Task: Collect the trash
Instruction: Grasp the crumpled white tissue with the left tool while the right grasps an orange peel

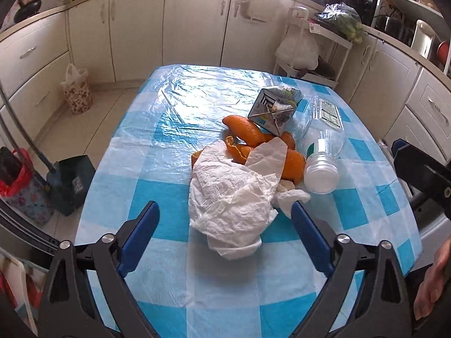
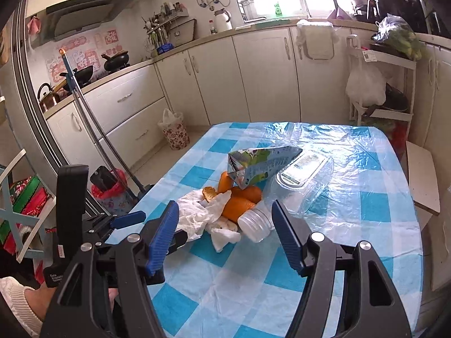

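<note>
The left gripper [image 1: 224, 211] stands wide, its blue fingers [image 1: 141, 233] spread to either side of a crumpled white paper towel [image 1: 231, 197] without touching it; nothing is between them but the towel's near edge. The right gripper [image 2: 225, 217] is likewise spread wide and holds nothing, its fingers [image 2: 163, 236] framing the cap end of a clear plastic bottle [image 2: 298, 186].

The trash lies in one heap on a table under a blue-and-white checked cloth [image 1: 157, 197]. In the left wrist view, orange peels [image 1: 248, 132] sit at 12 o'clock from the towel, partly under it. A squashed drink carton [image 1: 274, 109] rests against the peels at 1 o'clock, and the bottle [image 1: 321, 146] lies on its side at 2 o'clock, cap toward the camera, touching the peels.

In the right wrist view the towel [image 2: 197, 214] lies at 9 o'clock from the bottle cap, peels [image 2: 239, 197] at 11 o'clock, carton [image 2: 259, 163] at 12.

Beyond the table, at 10 o'clock on the floor, stands a floral bin with a plastic liner [image 1: 76, 90].
</note>
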